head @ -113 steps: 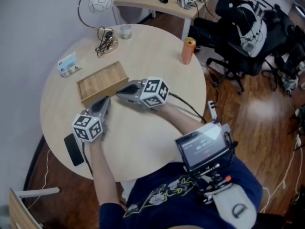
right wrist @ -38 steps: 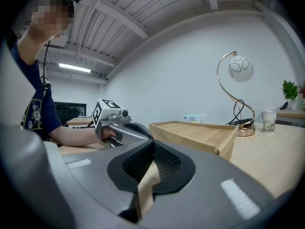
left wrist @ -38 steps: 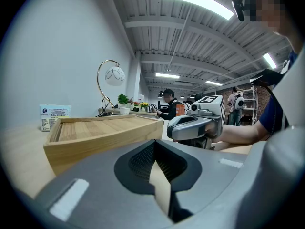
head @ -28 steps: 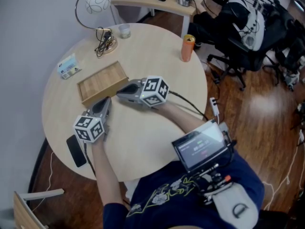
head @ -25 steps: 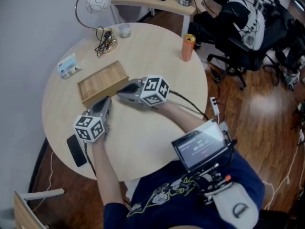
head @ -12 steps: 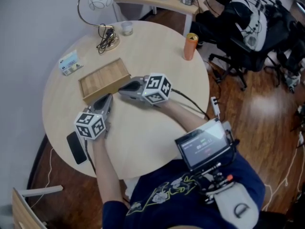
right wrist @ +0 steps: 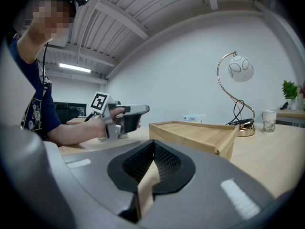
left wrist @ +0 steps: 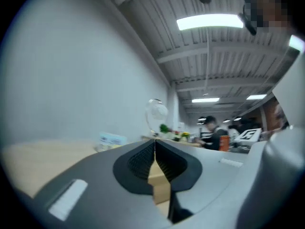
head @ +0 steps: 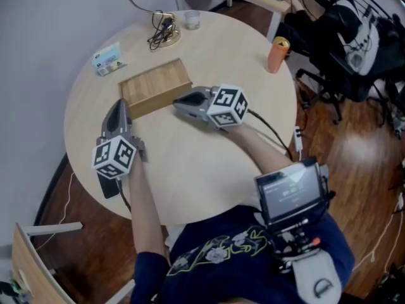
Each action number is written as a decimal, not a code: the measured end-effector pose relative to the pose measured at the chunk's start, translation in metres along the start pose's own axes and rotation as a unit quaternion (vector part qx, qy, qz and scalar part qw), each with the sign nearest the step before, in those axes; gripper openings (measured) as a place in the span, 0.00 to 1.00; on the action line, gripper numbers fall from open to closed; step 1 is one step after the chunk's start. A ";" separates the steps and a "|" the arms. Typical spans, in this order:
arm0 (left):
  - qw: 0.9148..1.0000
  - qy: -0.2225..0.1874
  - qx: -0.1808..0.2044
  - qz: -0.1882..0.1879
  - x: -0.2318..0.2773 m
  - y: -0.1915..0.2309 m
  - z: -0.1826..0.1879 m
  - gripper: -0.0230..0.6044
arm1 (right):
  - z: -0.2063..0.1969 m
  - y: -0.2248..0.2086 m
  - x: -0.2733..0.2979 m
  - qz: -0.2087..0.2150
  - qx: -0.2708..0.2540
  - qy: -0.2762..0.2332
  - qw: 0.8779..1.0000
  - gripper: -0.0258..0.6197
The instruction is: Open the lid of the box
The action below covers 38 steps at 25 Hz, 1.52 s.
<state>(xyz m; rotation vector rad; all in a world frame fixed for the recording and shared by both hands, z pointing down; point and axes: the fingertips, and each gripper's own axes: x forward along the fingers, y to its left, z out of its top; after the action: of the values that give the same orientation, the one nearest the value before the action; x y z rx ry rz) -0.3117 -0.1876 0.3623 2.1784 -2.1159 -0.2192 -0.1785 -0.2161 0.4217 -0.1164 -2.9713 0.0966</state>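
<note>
A flat wooden box [head: 155, 87] lies with its lid down on the round table [head: 190, 176]. My left gripper [head: 118, 106] is shut and holds nothing, its tips just left of the box's near-left corner. My right gripper [head: 177, 102] is shut and empty too, its tips right at the box's near-right corner. In the right gripper view the box [right wrist: 195, 135] lies just beyond the shut right gripper [right wrist: 154, 146], with the left gripper [right wrist: 125, 116] at its far side. The left gripper view shows the shut left gripper [left wrist: 155, 147] with a strip of the box [left wrist: 159, 187] behind its pads.
A curved lamp [head: 155, 5], a glass [head: 192, 19] and a small card box [head: 109, 59] stand at the table's far side. An orange can [head: 277, 46] is at the right edge, a black phone [head: 109, 185] at the near left edge. A person [head: 354, 37] sits beyond.
The head view has swung so the table sits higher and further right in frame. My left gripper has moved from the box's front edge to the left of its corner. The right gripper stays at the box.
</note>
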 end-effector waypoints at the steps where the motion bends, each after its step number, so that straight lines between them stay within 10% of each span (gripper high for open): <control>1: 0.999 0.005 0.006 0.049 -0.004 0.026 0.006 0.06 | -0.001 0.001 0.002 0.001 -0.001 0.001 1.000 0.06; 3: 0.996 0.058 -0.044 0.059 0.005 0.059 0.000 0.46 | -0.001 0.002 0.004 0.003 -0.005 0.003 1.000 0.06; 4: 0.991 0.088 -0.093 0.038 0.014 0.065 -0.008 0.50 | -0.001 0.003 0.004 0.004 -0.006 0.004 1.000 0.06; 6: 0.977 0.140 -0.160 0.018 0.029 0.072 -0.024 0.50 | -0.001 0.003 0.003 0.006 -0.008 0.005 1.000 0.06; 9: 0.962 0.216 -0.163 0.030 0.041 0.079 -0.049 0.50 | 0.000 0.003 0.001 0.005 -0.006 0.008 1.000 0.06; 13: 0.944 0.212 -0.254 0.008 0.045 0.071 -0.061 0.29 | -0.002 0.004 0.006 -0.006 -0.011 0.007 1.000 0.06; 17: 0.947 0.193 -0.256 0.025 0.043 0.066 -0.058 0.26 | 0.007 -0.036 -0.026 -0.141 -0.045 -0.006 0.989 0.06; 21: 0.950 0.192 -0.245 0.034 0.039 0.060 -0.056 0.24 | 0.009 -0.104 -0.073 -0.242 0.117 -0.090 0.959 0.06; 24: 0.950 0.189 -0.246 0.041 0.037 0.058 -0.056 0.24 | 0.002 -0.129 -0.061 -0.200 0.244 -0.090 0.945 0.06; 27: 0.949 0.189 -0.246 0.045 0.037 0.056 -0.056 0.24 | 0.005 -0.120 -0.030 -0.114 0.326 -0.069 0.936 0.39; 34: 0.948 0.146 -0.280 0.051 0.037 0.059 -0.053 0.24 | -0.008 -0.148 -0.045 -0.152 0.389 -0.044 0.907 0.22; 38: 0.952 0.134 -0.267 0.068 0.044 0.059 -0.050 0.19 | -0.026 -0.189 -0.143 -0.196 0.446 -0.117 0.865 0.18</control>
<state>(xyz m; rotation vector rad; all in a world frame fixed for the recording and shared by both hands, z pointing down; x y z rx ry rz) -0.3599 -0.2353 0.4198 1.6424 -1.7833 -0.4034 -0.0476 -0.4147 0.4370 0.6435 -2.7512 1.4648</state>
